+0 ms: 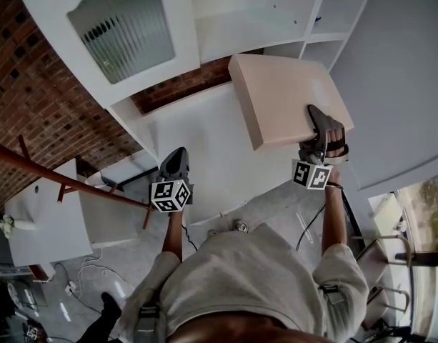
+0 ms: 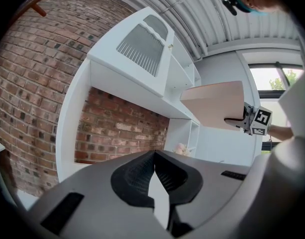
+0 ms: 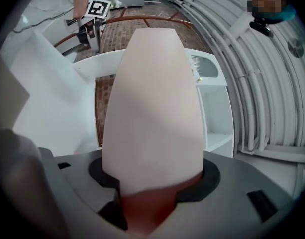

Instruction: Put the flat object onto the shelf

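Flat board (image 1: 286, 95): rigid, probably light, smooth-faced. Right gripper (image 1: 320, 131) fingers clamp its near edge; left gripper (image 1: 176, 161) fingers closed, empty.

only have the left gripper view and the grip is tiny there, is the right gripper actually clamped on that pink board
observer: yes, the right gripper view shows the right gripper shut on the pale pink board, which fills the gap between its jaws.
operator: where on the board is it holding
observer: head view: at the near edge, close to the right corner.
operator: anything on the shelf behind it
observer: head view shows the open white shelf just past the board's far edge, nothing visible on it.
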`<state>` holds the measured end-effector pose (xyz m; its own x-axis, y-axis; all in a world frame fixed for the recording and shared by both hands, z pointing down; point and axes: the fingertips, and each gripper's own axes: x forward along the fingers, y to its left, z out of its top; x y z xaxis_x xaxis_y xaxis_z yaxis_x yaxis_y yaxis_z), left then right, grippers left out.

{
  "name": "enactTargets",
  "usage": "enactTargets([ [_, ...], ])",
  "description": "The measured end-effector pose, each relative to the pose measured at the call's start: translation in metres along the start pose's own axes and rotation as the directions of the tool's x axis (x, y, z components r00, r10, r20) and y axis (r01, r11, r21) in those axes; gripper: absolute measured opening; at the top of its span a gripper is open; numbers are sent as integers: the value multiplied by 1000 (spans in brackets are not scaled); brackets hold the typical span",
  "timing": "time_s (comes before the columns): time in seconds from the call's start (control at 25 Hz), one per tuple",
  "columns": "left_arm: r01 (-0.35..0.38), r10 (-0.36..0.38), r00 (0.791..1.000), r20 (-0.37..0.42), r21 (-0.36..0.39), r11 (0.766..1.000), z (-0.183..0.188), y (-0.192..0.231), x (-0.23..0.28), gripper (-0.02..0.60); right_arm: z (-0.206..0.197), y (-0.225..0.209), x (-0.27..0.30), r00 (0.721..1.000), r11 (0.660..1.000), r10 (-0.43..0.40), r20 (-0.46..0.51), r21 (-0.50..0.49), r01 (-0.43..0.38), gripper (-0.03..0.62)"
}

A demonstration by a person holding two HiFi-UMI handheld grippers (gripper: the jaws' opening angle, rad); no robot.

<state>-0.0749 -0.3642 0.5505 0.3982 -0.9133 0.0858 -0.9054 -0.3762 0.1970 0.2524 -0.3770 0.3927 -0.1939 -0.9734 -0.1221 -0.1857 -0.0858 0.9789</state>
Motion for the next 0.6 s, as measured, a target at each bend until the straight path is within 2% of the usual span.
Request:
enactTargets([
  [0.08, 1, -1, 1000, 2, -1, 1000, 1, -1, -1, 15, 2, -7, 3, 1000, 999, -9, 9, -47, 9, 291],
  [0.32, -4, 4, 1000, 9, -3, 1000, 2, 1, -2, 15, 8, -27, 19, 998, 999, -31, 49, -21, 32, 291],
  [0.6, -32, 32, 999, 14, -1, 999, 4, 7, -12, 15, 20, -36, 63, 995, 997, -17, 95, -69, 24, 291],
])
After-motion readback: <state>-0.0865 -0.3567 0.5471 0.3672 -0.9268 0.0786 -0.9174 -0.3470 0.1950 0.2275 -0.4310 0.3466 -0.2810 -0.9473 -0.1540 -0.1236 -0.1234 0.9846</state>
